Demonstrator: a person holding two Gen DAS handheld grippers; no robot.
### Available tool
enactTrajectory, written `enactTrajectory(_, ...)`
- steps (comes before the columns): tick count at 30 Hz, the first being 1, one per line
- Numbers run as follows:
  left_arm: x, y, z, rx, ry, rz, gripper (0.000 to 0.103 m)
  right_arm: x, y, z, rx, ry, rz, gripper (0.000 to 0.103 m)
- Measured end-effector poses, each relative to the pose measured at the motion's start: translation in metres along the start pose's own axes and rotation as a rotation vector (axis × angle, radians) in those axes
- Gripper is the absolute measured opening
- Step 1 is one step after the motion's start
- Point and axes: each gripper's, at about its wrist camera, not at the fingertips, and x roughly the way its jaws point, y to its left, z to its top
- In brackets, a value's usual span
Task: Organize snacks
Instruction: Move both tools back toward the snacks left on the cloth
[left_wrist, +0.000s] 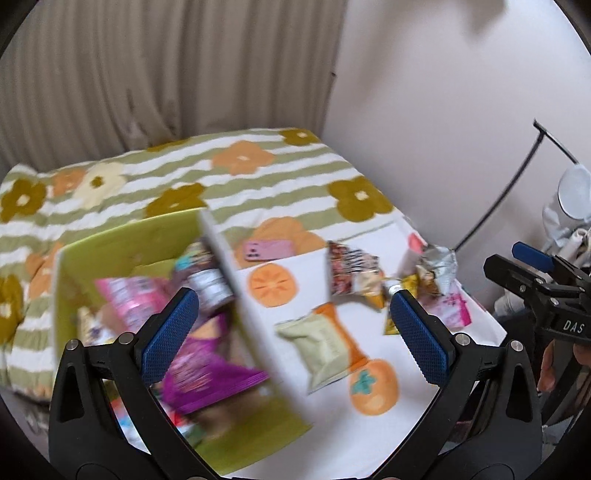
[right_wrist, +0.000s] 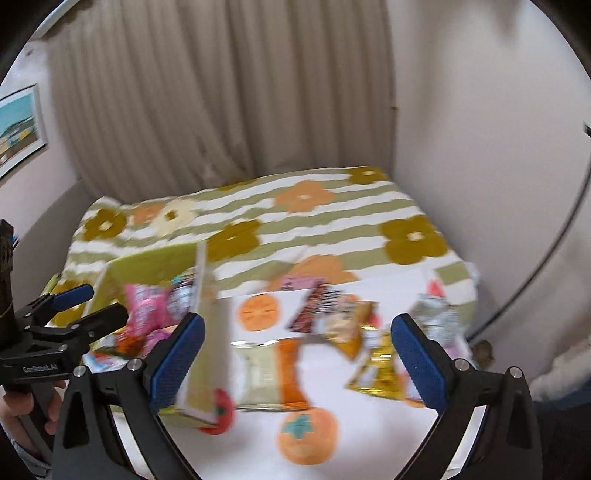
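Two empty claws, left claw (left_wrist: 295, 325) and right claw (right_wrist: 297, 354), both spread apart above one green box (left_wrist: 122, 240).

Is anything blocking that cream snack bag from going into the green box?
Only the box's near wall, standing between it and the cream bag. The bag must go over it. Both grippers are open, empty.

A bed (left_wrist: 288, 173) under a green-striped flower quilt carries a white persimmon-print cloth (left_wrist: 332, 424). On the cloth lie a green snack box (left_wrist: 110, 243), a pale cracker packet (left_wrist: 321, 343) and loose wrappers (left_wrist: 354, 273) near the right edge; a pink phone (left_wrist: 267, 250) lies behind.
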Motion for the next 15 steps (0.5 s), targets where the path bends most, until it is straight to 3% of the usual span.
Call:
enactTrajectory(7, 0.091, -0.053, 0.028, -0.016, 0.149, -0.081, 0.103, 0.028, -0.083, 0.004, 0.085, 0.063, -0.062, 0.101)
enactTrajectory(15, 0.216, -0.069, 0.033, -0.11, 0.364, -0.116, 0.103, 0.083, -0.142, 0.0, 0.173, 0.168, -0.035, 0.101)
